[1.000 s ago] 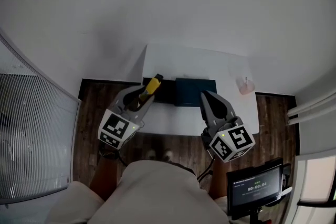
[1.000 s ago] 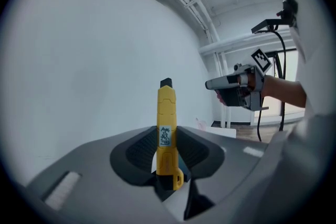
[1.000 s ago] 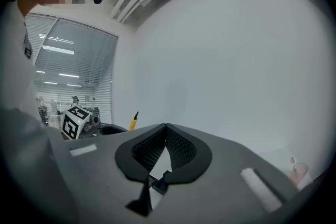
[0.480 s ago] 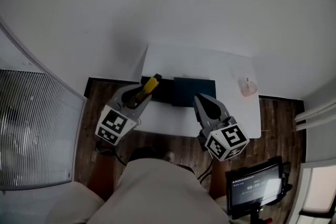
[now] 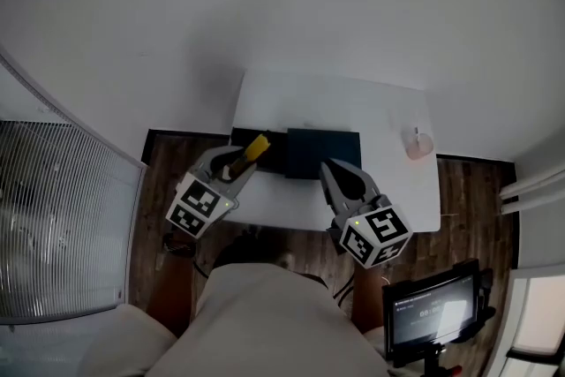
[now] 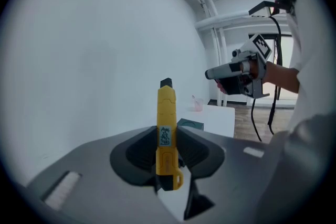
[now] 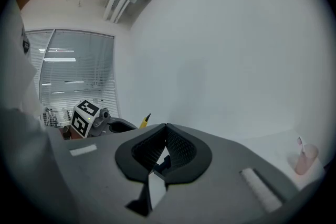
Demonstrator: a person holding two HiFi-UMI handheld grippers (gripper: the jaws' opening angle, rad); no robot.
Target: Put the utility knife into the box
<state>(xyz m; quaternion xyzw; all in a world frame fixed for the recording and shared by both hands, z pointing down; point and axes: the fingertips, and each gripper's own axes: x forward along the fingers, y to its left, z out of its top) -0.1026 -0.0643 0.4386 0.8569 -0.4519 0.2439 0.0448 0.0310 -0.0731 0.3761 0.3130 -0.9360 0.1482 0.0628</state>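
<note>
- Fingers of the left gripper [image 6: 167,138] clamp a yellow utility knife [image 6: 166,113]; the right gripper [image 7: 164,150] fingers are closed, empty.
- Probably best: steady the knife over the dark box [image 5: 324,153] before lowering.

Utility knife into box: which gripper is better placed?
Left. The left gripper is shut on the utility knife, close to the box; the right gripper is shut, empty.

Yellow utility knife [image 6: 166,128], dark teal box [image 5: 323,153]
</note>
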